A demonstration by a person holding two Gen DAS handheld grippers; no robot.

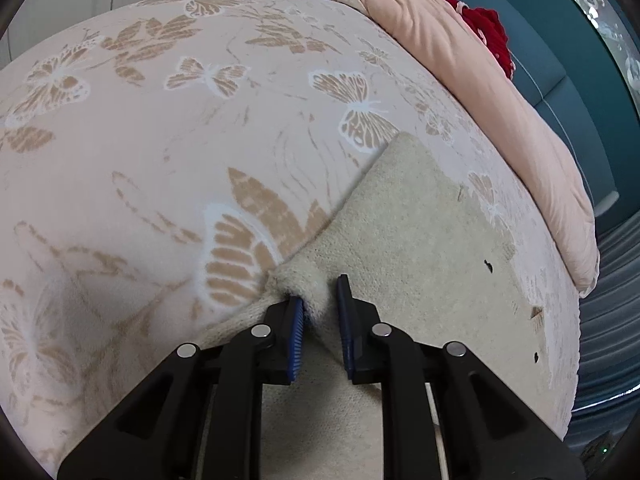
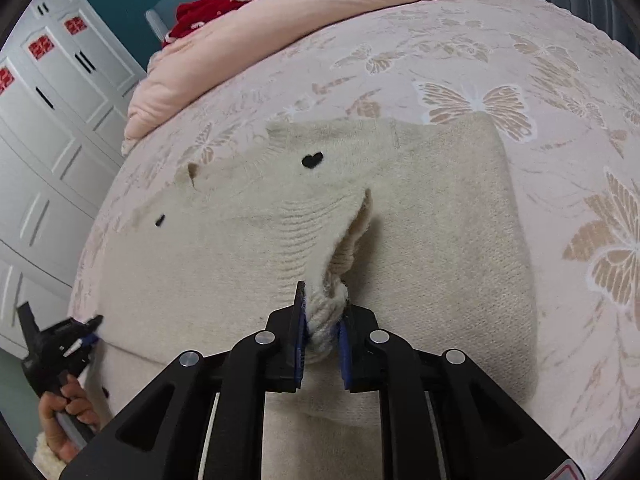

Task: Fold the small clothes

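A cream knitted sweater [image 1: 400,232] lies spread on the bed, with small black hearts [image 2: 312,160] on it. In the left wrist view my left gripper [image 1: 319,296] is shut on a bunched bit of the sweater's edge, and the fabric is puckered between the blue pads [image 1: 295,316]. The right wrist view shows the sweater [image 2: 460,220] from the other side. There my right gripper [image 2: 324,312] is shut on a ribbed sleeve end [image 2: 320,248], which rises in a ridge off the body. The left gripper [image 2: 94,332] shows at the sweater's left edge, held by a hand [image 2: 64,412].
The bed is covered by a pink blanket with butterfly print [image 1: 160,140]. A folded pink quilt [image 2: 280,20] lies along its far side with a red garment [image 2: 204,8] behind it. White wardrobe doors [image 2: 48,120] stand beyond the bed's left edge.
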